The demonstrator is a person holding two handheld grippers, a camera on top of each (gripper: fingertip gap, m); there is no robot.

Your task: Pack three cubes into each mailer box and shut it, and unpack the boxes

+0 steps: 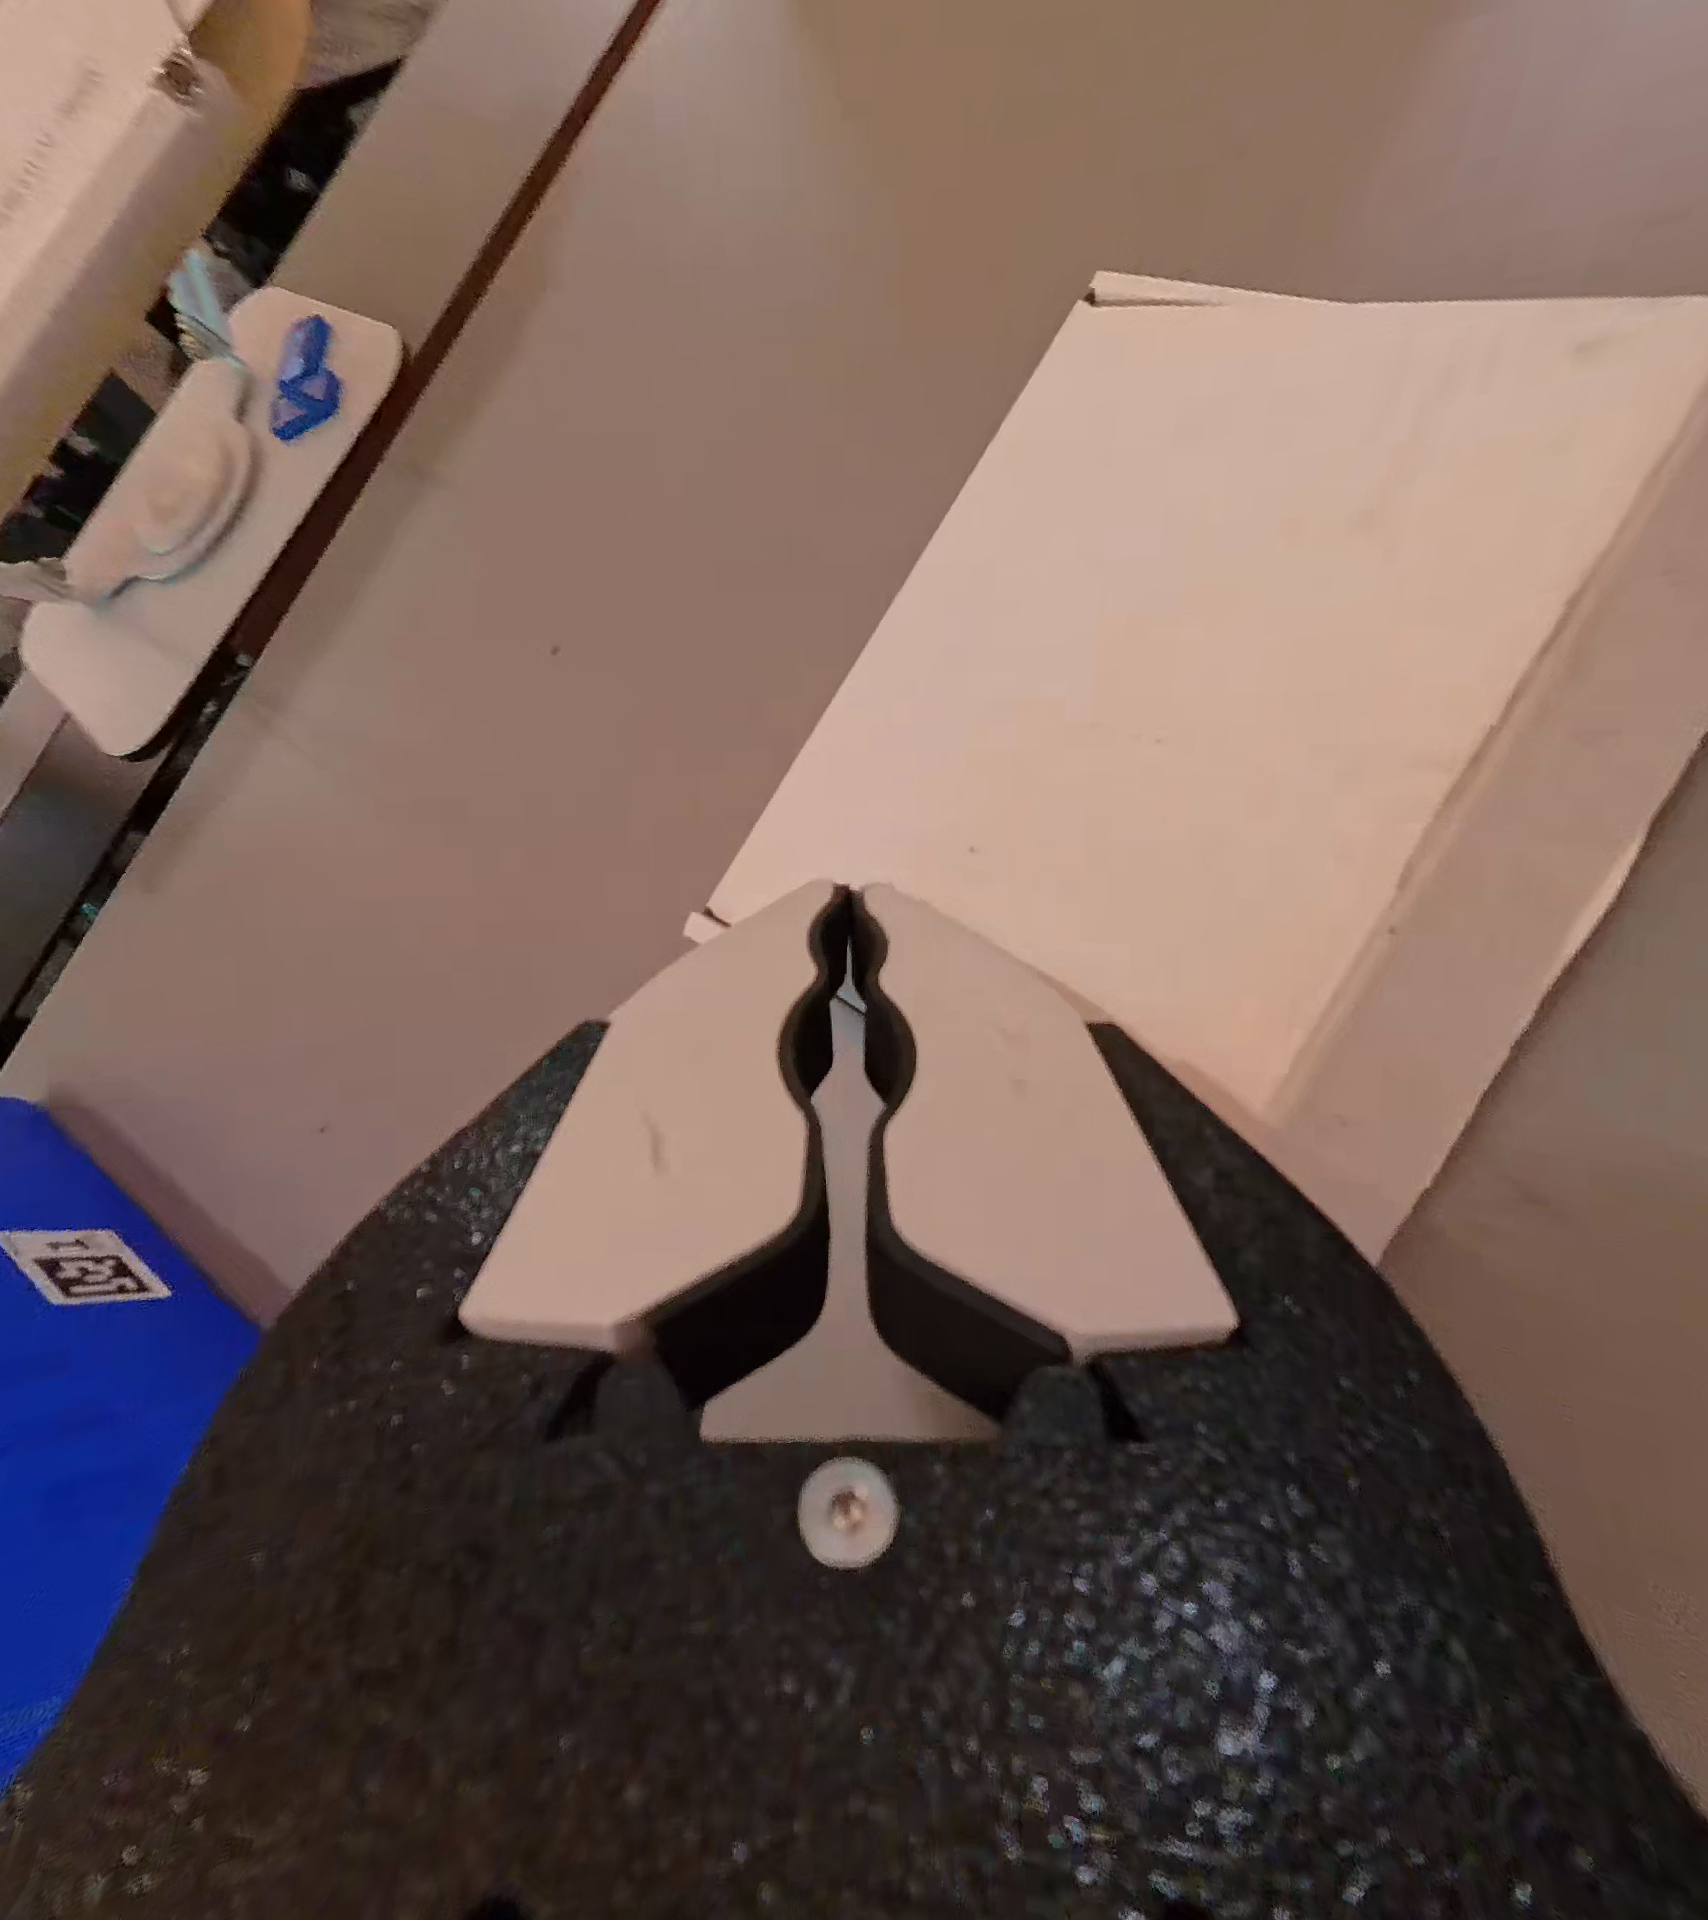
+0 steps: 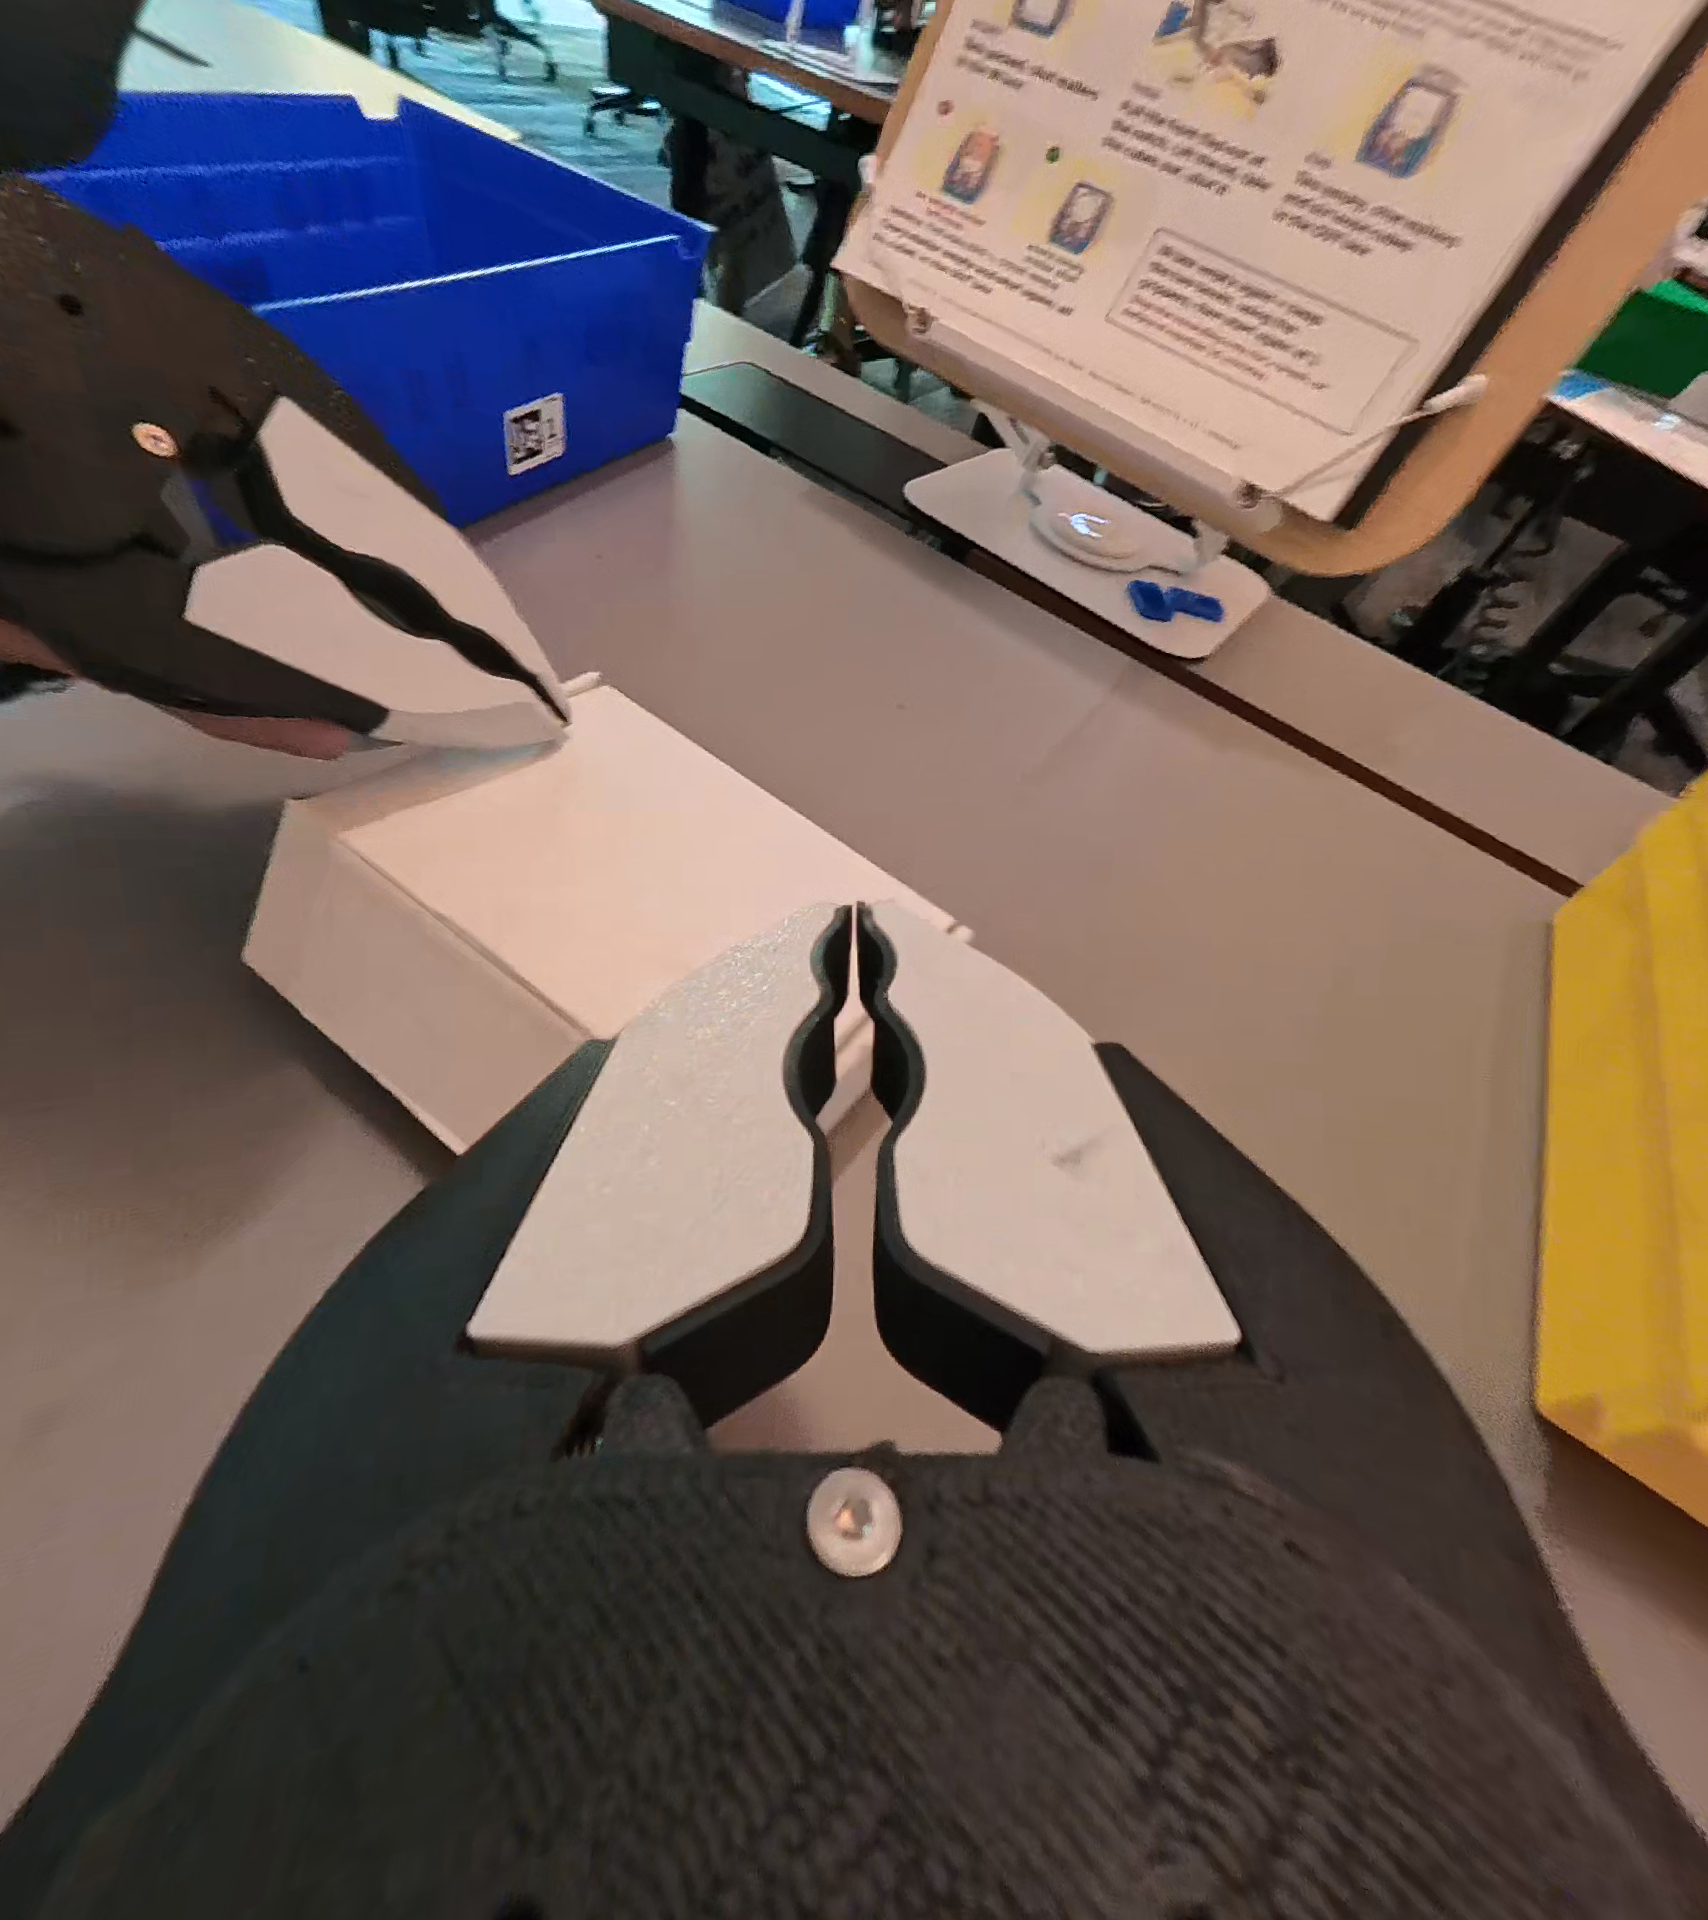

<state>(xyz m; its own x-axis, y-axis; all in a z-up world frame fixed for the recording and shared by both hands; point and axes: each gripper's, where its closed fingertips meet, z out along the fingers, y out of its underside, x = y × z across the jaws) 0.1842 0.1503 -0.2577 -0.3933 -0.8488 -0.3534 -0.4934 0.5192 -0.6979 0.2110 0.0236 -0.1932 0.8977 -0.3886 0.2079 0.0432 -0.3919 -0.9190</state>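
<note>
Box: the white mailer box (image 2: 611,883) is lying flat and closed on the grey table (image 2: 1089,790), between the blue bin (image 2: 476,312) and the yellow bin (image 2: 1681,1164); no cubes are showing in either view.
Left gripper: the left gripper (image 2: 559,712) is reaching in with its fingers pinched together and grasping nothing, its tip sitting at the far corner of the lid, touching or just above it.
Right gripper: the right gripper (image 2: 855,914) is hovering at the near corner of the box, fingers likewise clenched on nothing.
Step in hand: judging by the closed lid and both tips at opposite corners, the person is either pressing the lid fully shut or getting ready to pry it open; I cannot tell which.
Doing it well: if pressing, it is worth pushing straight down on both corners at once so the box is not skidding on the smooth table.
If opening: one tip should be pinning the base while the other is catching the small tab (image 2: 585,683) at the lid's edge.
Risk: the cardboard is thin, so hard point pressure is likely to dent it.
</note>
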